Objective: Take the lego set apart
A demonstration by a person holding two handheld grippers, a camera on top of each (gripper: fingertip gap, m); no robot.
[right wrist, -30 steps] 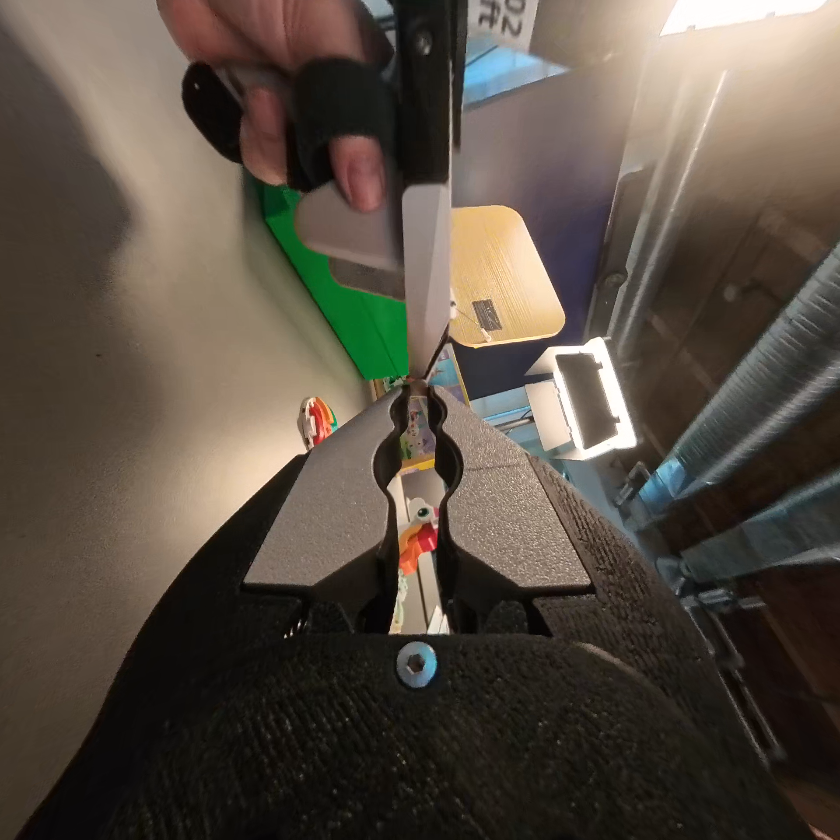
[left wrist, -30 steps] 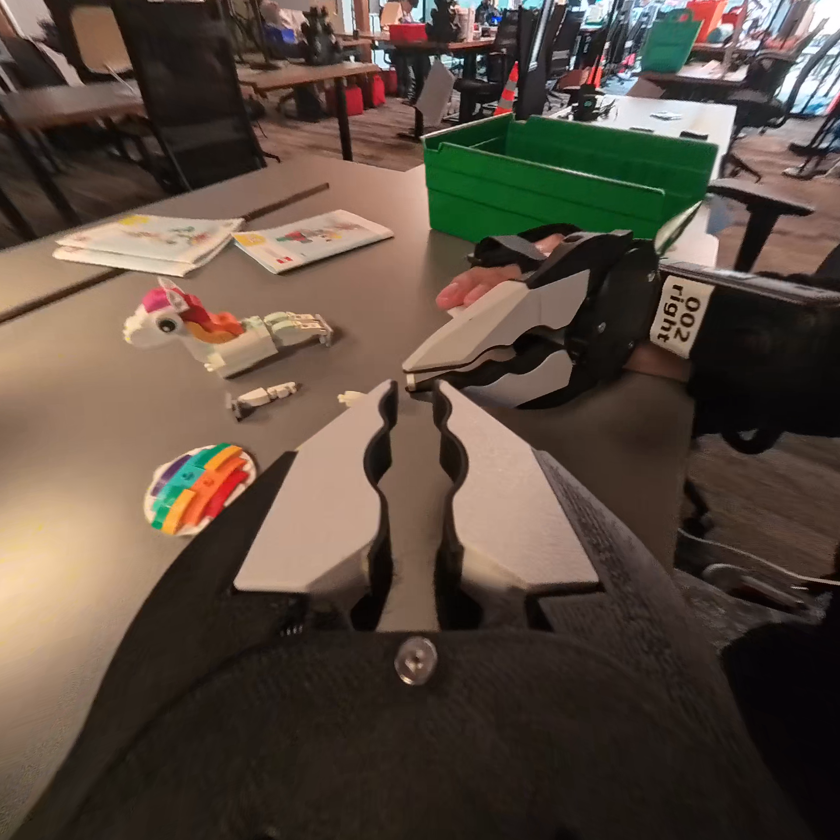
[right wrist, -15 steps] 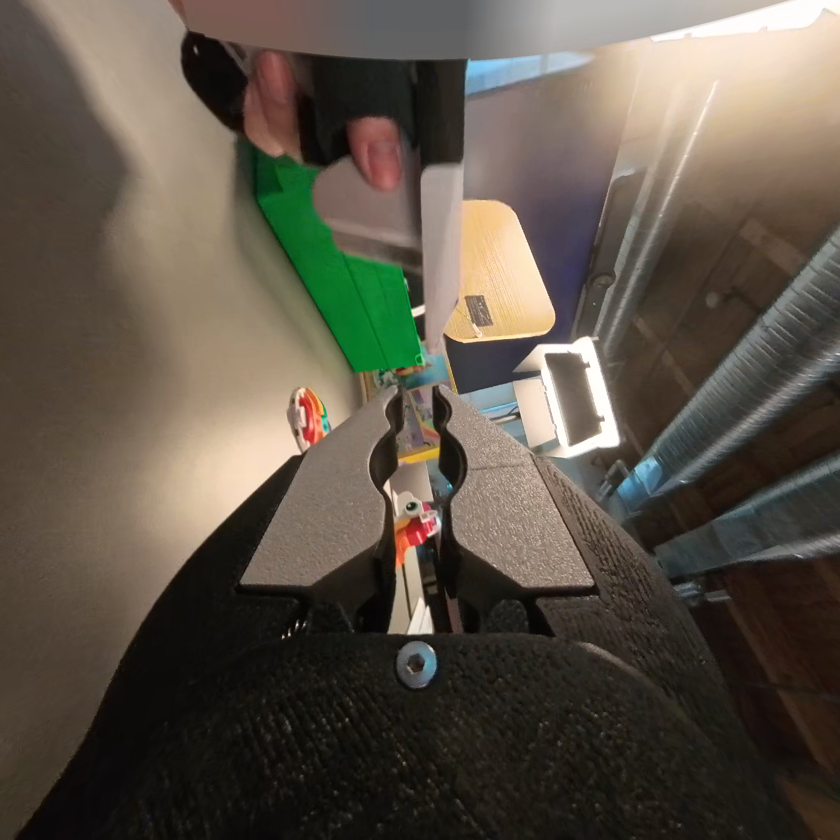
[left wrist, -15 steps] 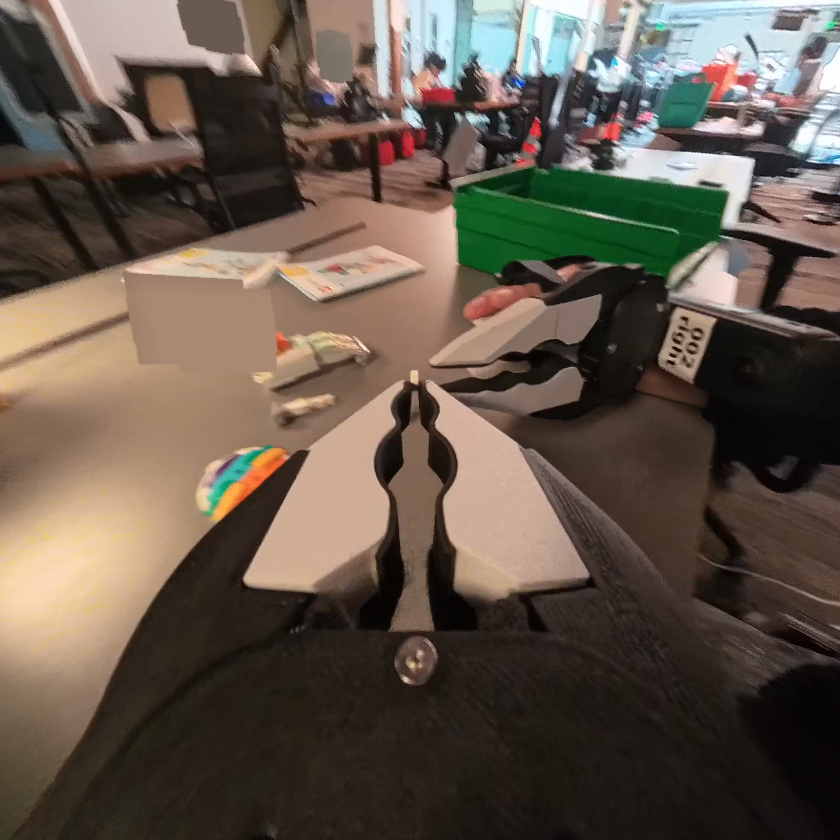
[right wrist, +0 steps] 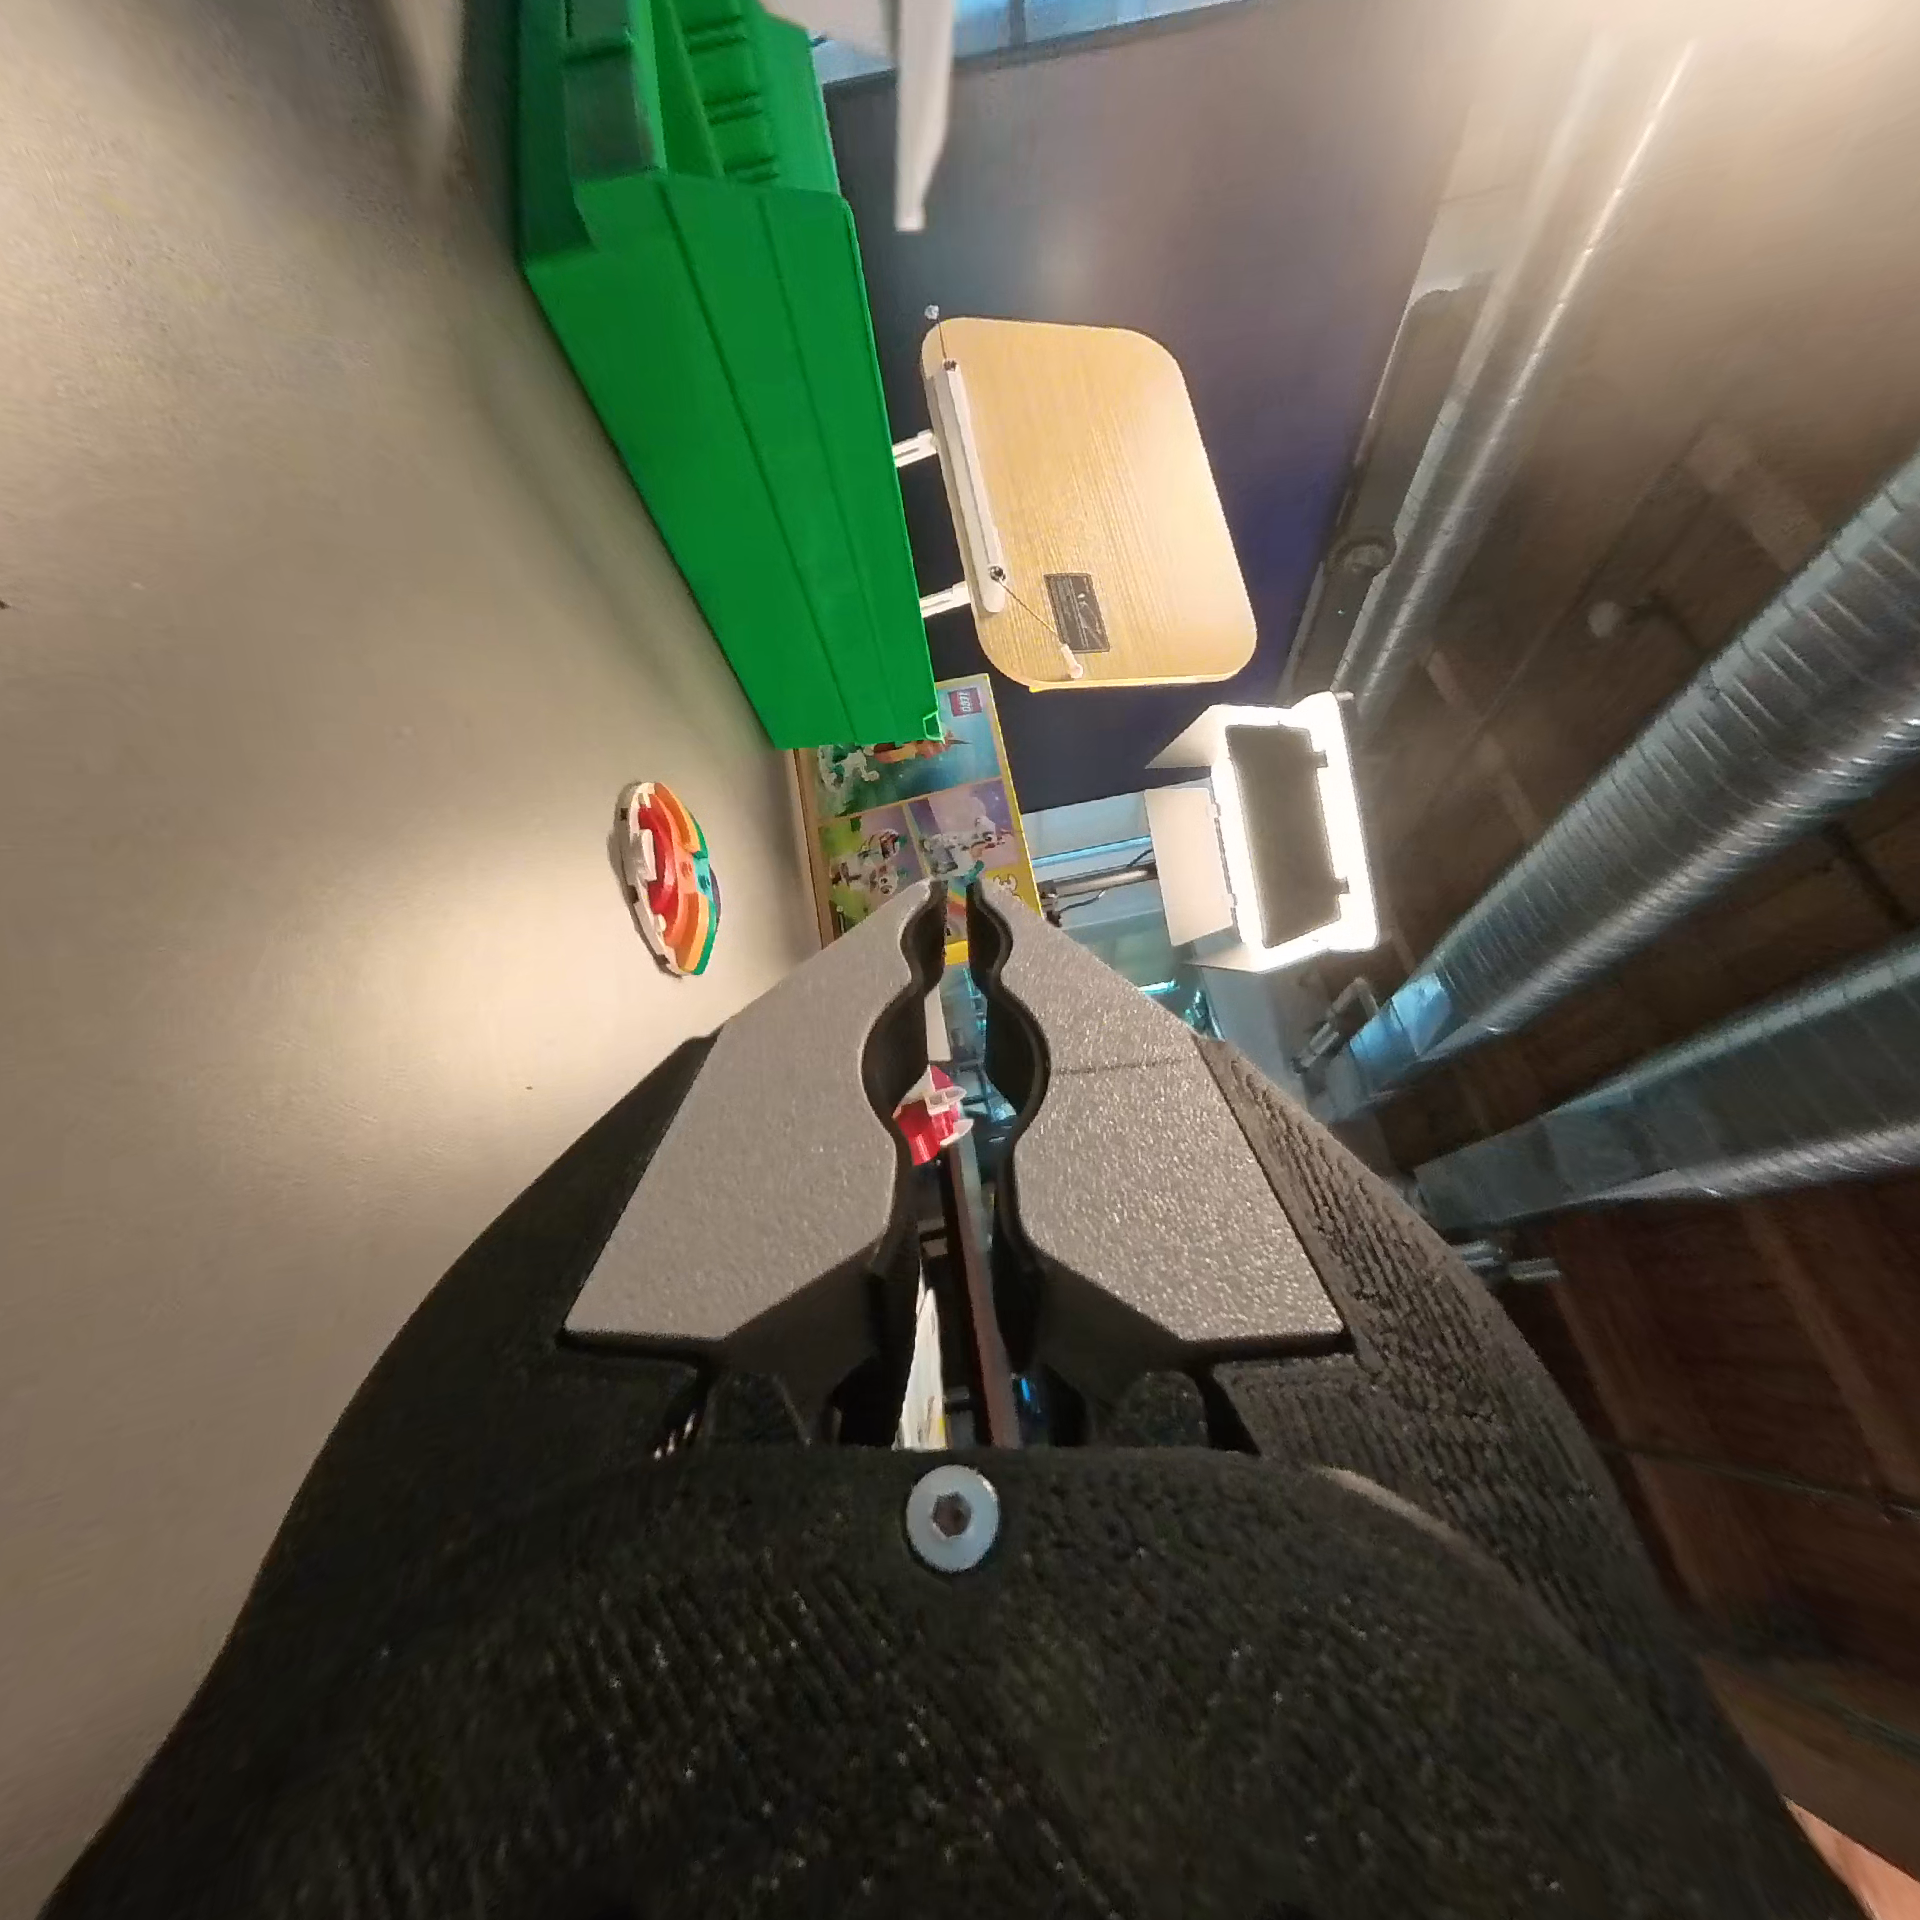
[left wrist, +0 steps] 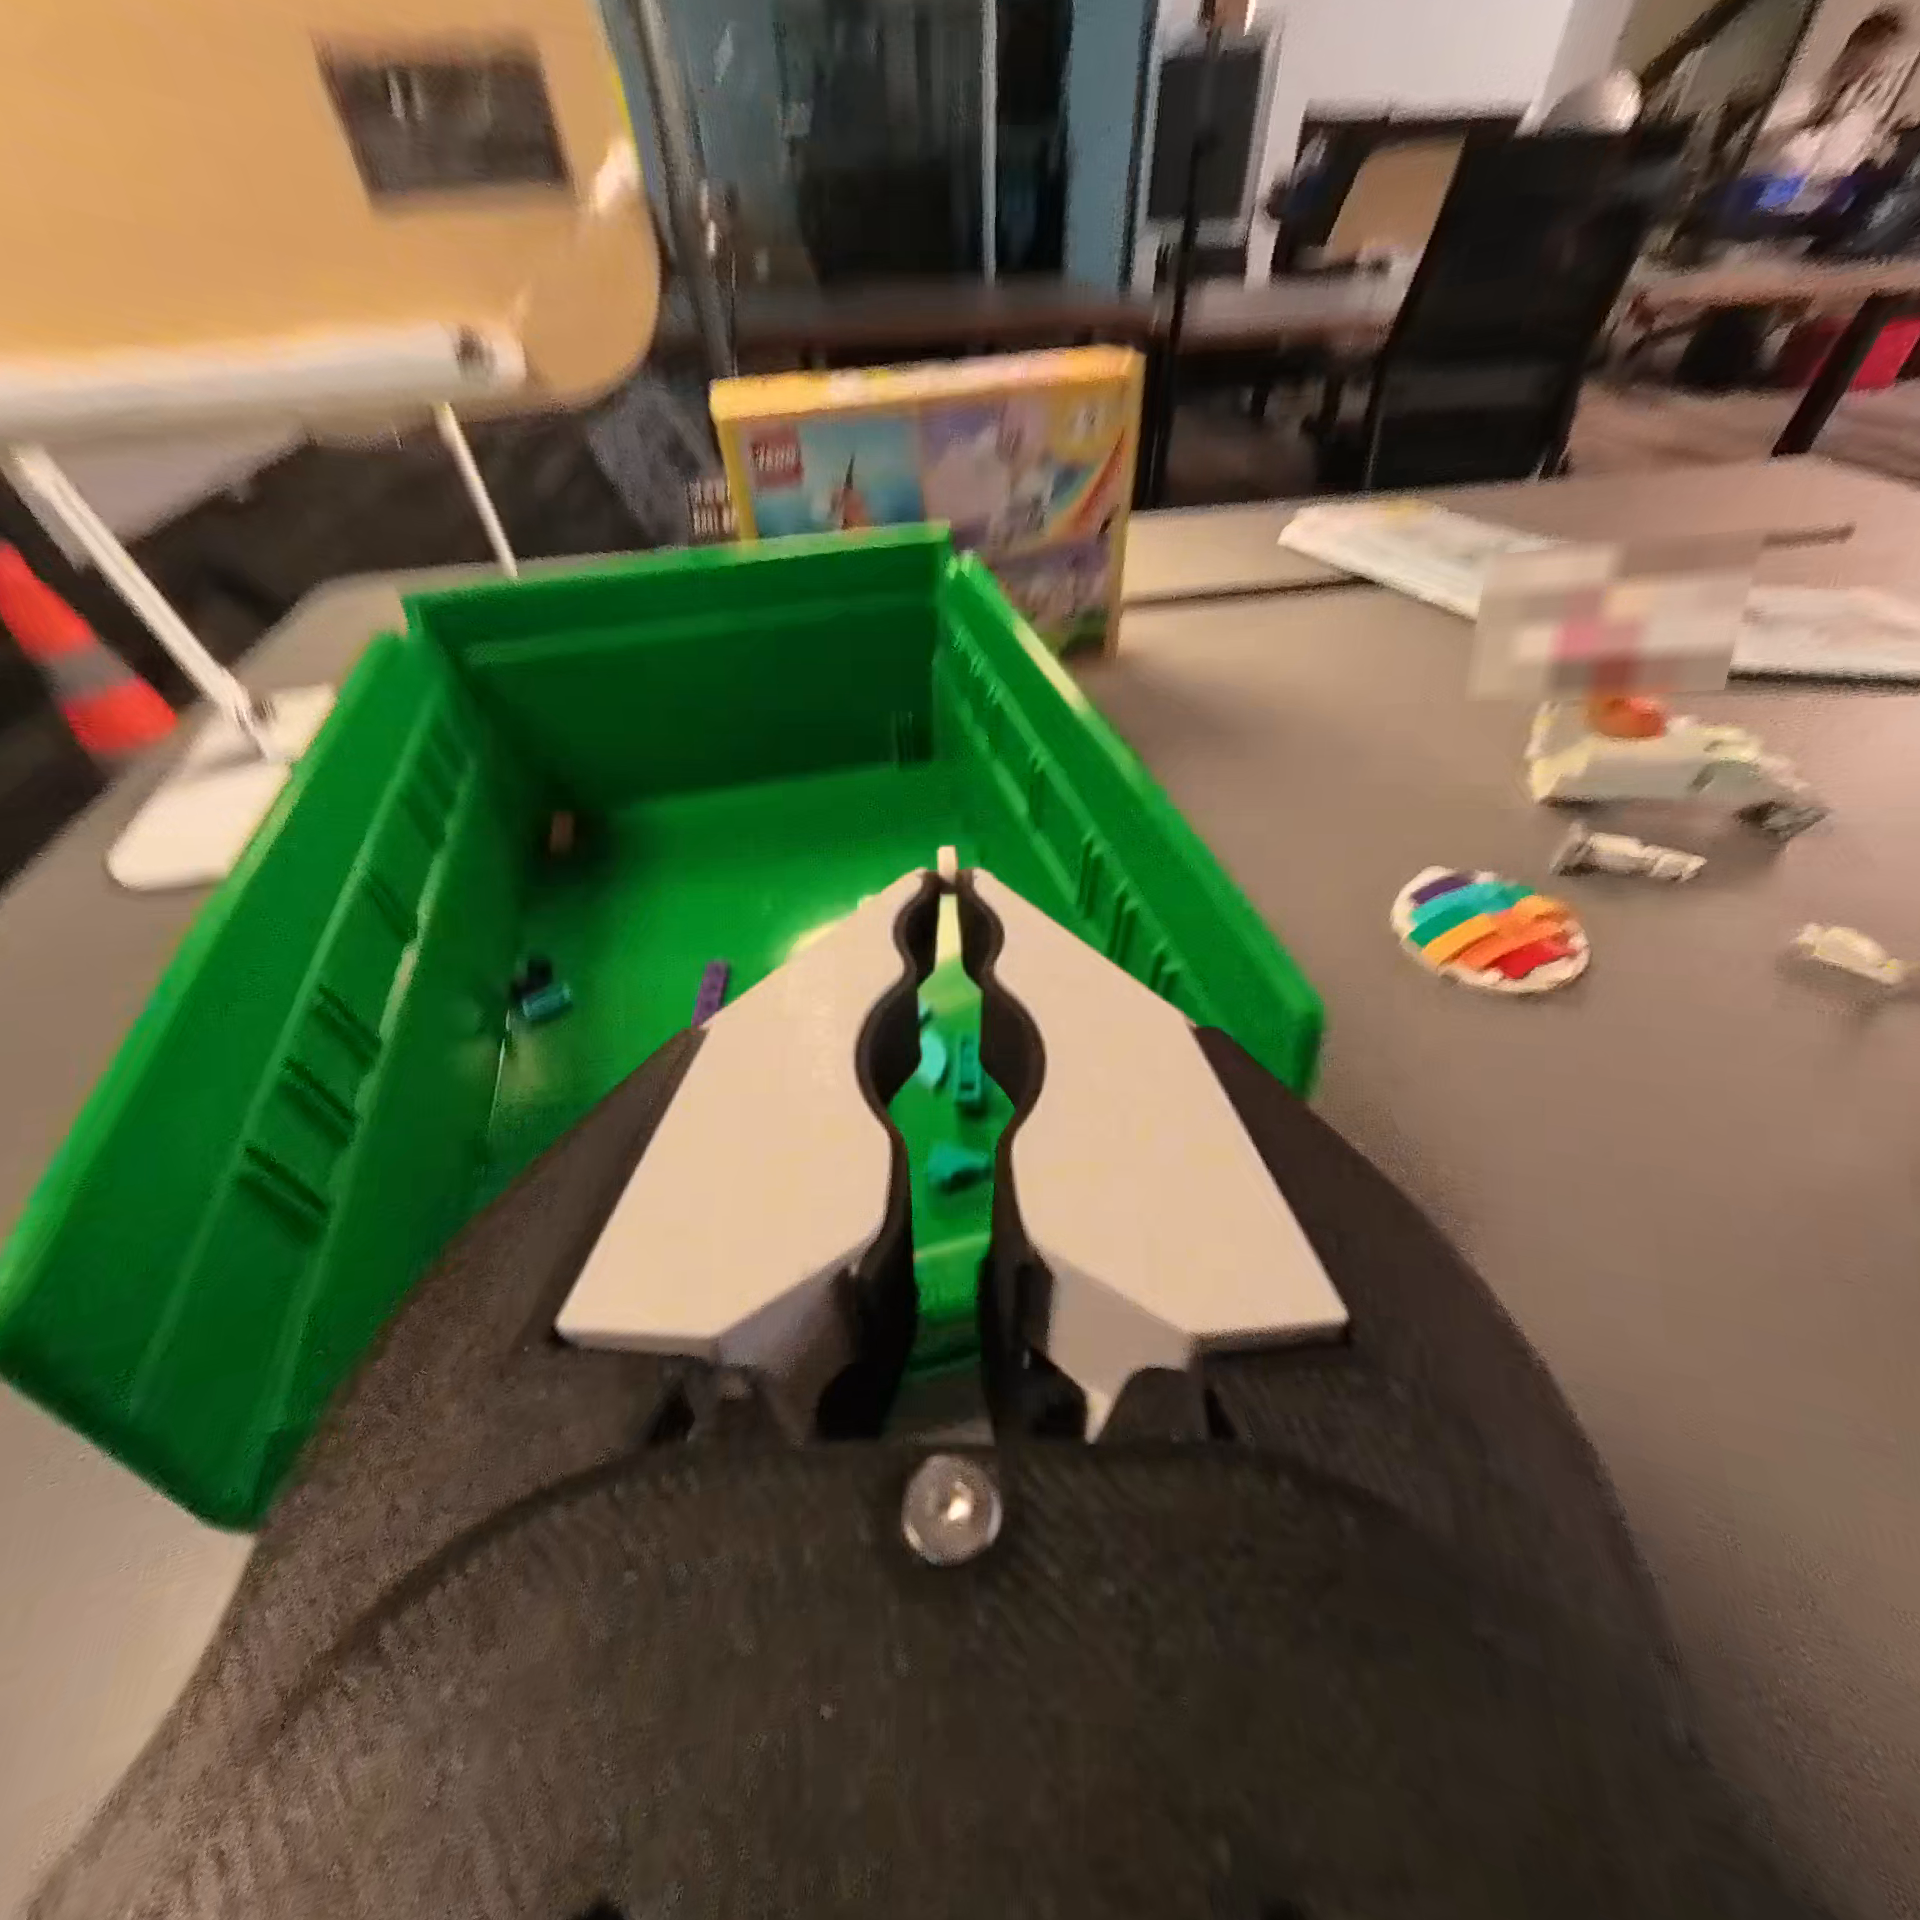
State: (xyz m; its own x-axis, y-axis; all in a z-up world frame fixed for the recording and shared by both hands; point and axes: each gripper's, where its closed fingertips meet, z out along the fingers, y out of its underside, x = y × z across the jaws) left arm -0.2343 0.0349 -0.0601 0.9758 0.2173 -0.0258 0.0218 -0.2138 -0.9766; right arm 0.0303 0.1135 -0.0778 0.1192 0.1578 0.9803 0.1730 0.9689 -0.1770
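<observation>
left gripper: my jaws nearly closed, pinching a small white piece over the green bin, I'd say for dropping.
right gripper: jaws barely apart, apparently empty.
unicorn: right of left jaws, on surface, head masked.
rainbow disc: beside it.
blur: small loose bits unclear.

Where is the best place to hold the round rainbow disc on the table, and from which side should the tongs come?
Probably across its thin white rim, tongs coming from above: the rainbow disc lies flat on the table, apart from the other pieces, so only its outer edge gives two opposite faces.
</observation>
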